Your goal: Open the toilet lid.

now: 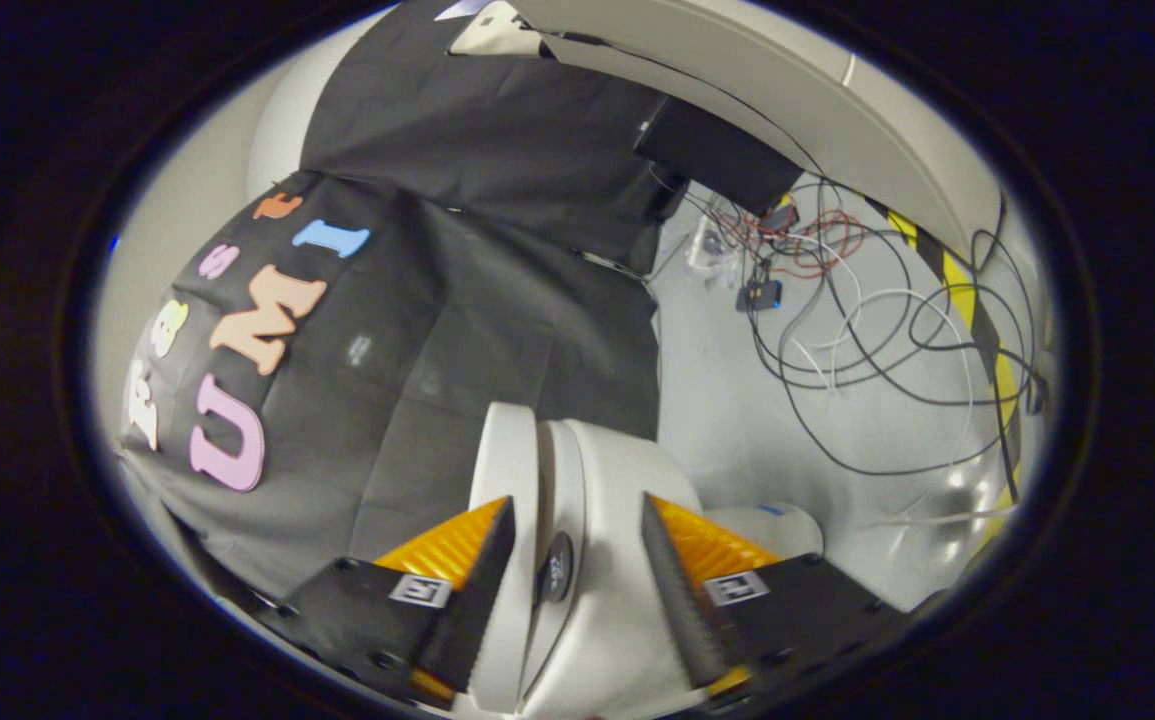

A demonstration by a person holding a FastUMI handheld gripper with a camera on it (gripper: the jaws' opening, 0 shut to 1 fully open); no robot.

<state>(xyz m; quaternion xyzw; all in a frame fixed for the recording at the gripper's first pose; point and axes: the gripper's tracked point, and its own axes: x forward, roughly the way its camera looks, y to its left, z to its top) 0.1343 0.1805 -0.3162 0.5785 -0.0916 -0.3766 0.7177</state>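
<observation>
The claw pinches the white plastic toilet lid and seat together (both fingers pressing). Tangled black cables lie on the grey floor, upper right.

Gripper-mounted fisheye, close, facing toilet lid

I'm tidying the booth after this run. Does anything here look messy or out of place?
Yes: a loose tangle of black, white and red cables sprawls over the grey floor beyond the white plastic toilet lid. The gripper straddles the lid, which looks intact.
</observation>
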